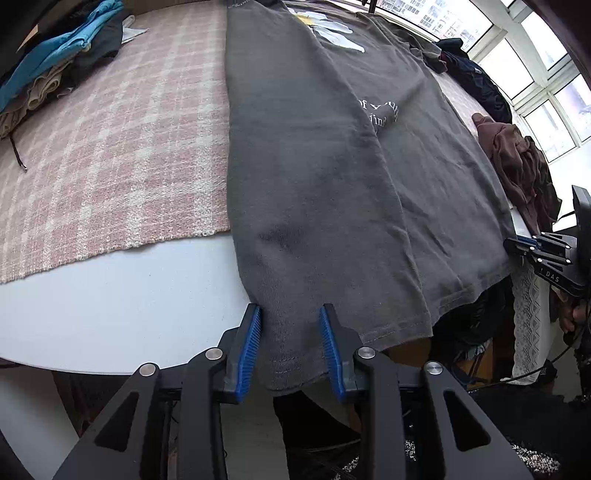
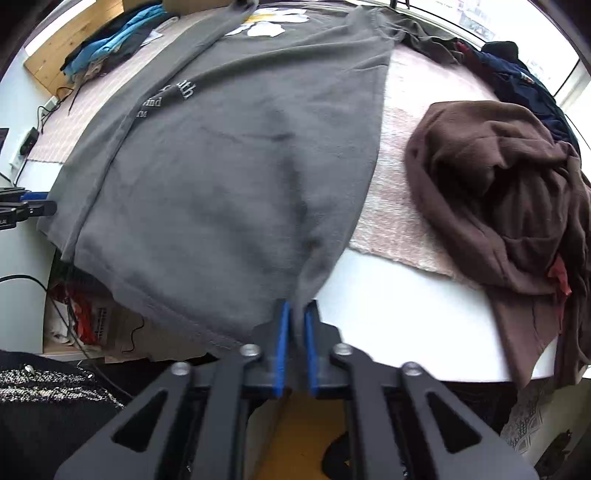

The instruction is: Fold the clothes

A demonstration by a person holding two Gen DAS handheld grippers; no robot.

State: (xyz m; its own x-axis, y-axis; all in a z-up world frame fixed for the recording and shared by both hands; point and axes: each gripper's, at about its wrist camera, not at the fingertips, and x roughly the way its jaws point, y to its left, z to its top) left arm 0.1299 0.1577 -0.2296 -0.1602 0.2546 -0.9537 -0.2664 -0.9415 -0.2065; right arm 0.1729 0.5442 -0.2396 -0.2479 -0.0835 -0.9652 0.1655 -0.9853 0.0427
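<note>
While the left gripper (image 1: 290,347) stands with its blue pads spread wide on either side of a hanging hem corner, the right gripper (image 2: 294,345) has its pads pinched narrow on the opposite hem corner of one dark grey T-shirt (image 1: 325,166). Both point forward, toward 12 o'clock, from the near rim of the surface (image 1: 122,306). In the left wrist view the right gripper appears at 3 o'clock; in the right wrist view the left one shows at 9 o'clock.

One T-shirt lies stretched lengthwise, its white flower print (image 1: 332,31) at 12 o'clock, white lettering midway, hem drooping over the near edge. One brown garment (image 2: 509,206) sits crumpled at 3 o'clock in the right wrist view, dark clothes (image 2: 517,70) heaped beyond it. One stack of blue and tan garments (image 1: 55,62) rests at 10 o'clock in the left wrist view.

A pink plaid cloth (image 1: 110,147) covers the white, round-edged surface. Windows (image 1: 546,85) fill the 2 o'clock side.
</note>
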